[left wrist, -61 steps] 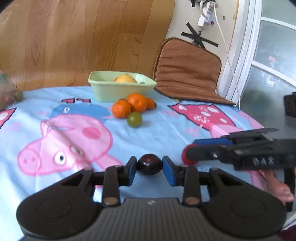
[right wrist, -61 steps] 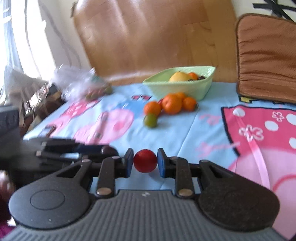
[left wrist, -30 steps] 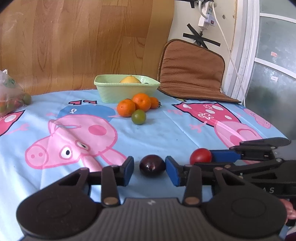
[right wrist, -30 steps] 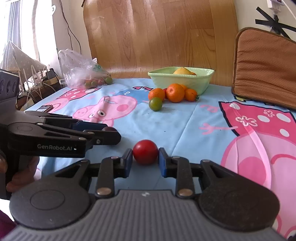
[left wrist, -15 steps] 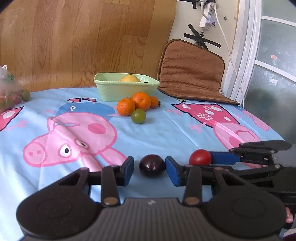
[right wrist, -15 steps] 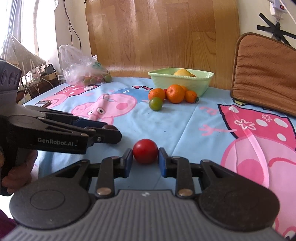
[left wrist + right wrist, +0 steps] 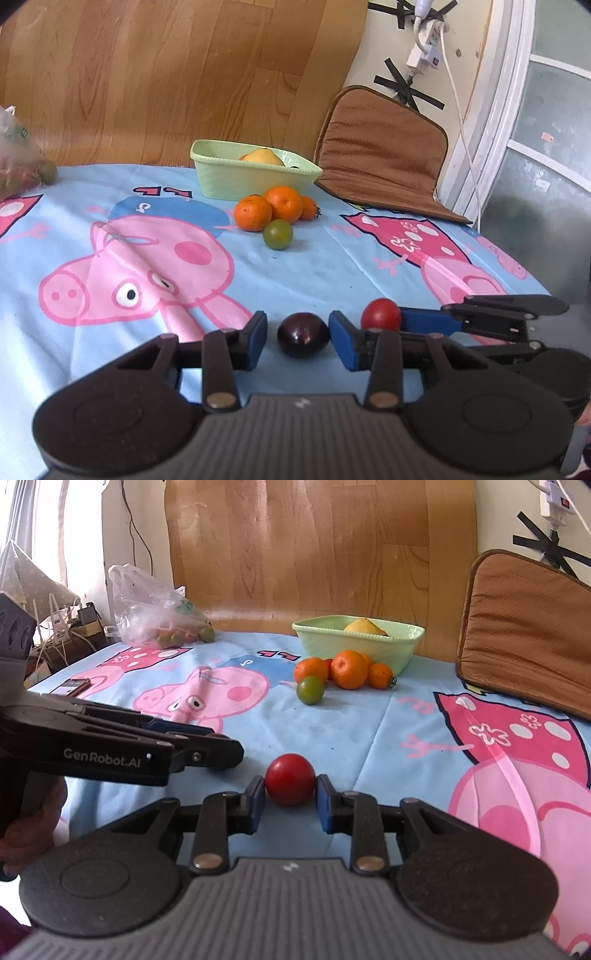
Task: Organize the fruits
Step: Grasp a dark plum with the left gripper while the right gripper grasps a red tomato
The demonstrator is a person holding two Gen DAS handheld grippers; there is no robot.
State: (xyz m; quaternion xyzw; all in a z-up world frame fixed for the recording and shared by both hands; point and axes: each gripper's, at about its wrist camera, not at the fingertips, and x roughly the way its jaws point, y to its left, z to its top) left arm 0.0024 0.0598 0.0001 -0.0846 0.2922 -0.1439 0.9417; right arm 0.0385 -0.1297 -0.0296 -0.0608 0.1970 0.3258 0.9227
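A dark purple plum [image 7: 303, 334] lies on the cartoon-pig tablecloth [image 7: 332, 266] between the blue pads of my left gripper [image 7: 297, 336]. A small gap shows at the left pad, so the jaws stand slightly apart around it. My right gripper [image 7: 290, 797] is shut on a red tomato [image 7: 290, 779], with both pads pressed against its sides low over the cloth. In the left wrist view the tomato [image 7: 380, 314] and the right gripper [image 7: 391, 319] sit just to the right of the plum. The left gripper [image 7: 229, 753] reaches in from the left of the right wrist view.
A pale green bowl [image 7: 229, 184] holding a yellow fruit [image 7: 262, 157] stands at the back. Before it lie three oranges [image 7: 282, 203] and a green fruit [image 7: 277, 234]. A plastic bag of fruit [image 7: 159, 616], a phone [image 7: 74, 685] and a brown cushion [image 7: 524, 627] ring the table.
Two seconds ago the left pads pressed on the plum; they have since parted a little and the plum rests on the cloth. The right gripper kept its hold on the tomato.
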